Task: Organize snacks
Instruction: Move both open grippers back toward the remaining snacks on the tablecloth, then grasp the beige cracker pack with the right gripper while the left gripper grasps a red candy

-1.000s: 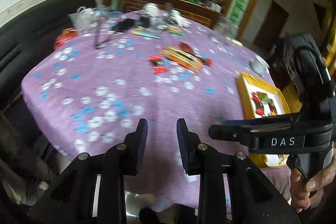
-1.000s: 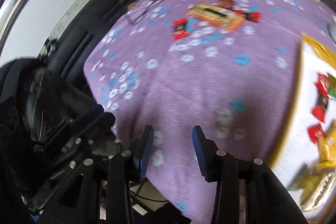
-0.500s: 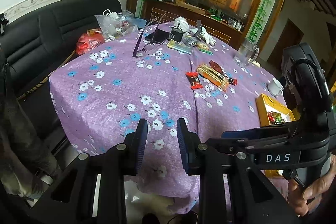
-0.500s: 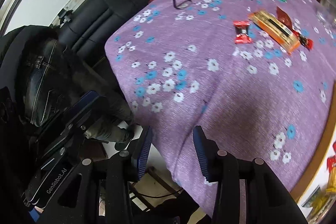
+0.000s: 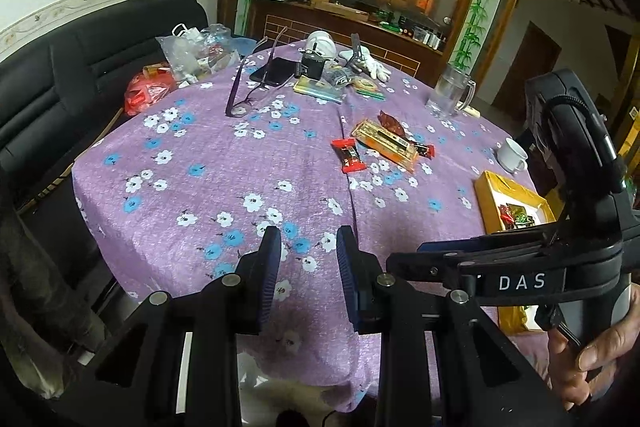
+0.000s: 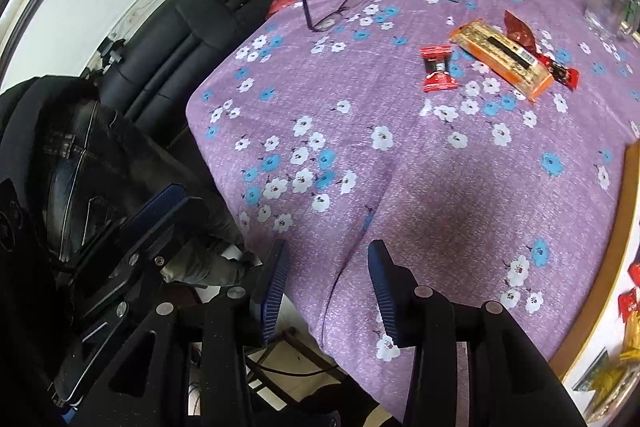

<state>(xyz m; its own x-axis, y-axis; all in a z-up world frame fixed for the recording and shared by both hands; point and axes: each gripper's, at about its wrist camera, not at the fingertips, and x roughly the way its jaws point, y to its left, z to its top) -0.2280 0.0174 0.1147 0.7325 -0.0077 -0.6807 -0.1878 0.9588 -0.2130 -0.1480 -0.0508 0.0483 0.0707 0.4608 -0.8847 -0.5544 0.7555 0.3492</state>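
Here, both grippers hang over the near edge of a round table draped in a purple cloth with white and blue flowers (image 5: 208,163). The left gripper (image 5: 308,259) has its blue-padded jaws parted by a narrow gap, nothing between them, only cloth beneath. The right gripper (image 6: 328,271) likewise stands released and empty, its jaws a little wider apart; seen from the left wrist, its black body sits at the right, gripped from below by a person's hand (image 5: 588,355).

Toward the middle of the table lie the loose snacks: a small red-and-black candy wrapper (image 5: 349,155), just beside it a long orange flat packet (image 5: 386,145), a dark red foil pouch (image 5: 392,123) touching the packet's far end, and a second red-and-black candy (image 5: 424,149) at the packet's right side. A yellow-rimmed tray with a white floor (image 5: 486,187) sits at the right edge, holding several red and green sweets. Behind it stand a white cup (image 5: 512,155) and a clear glass mug (image 5: 450,95). Purple-framed spectacles (image 5: 244,95) and a black phone (image 5: 276,71) lie toward the far edge.
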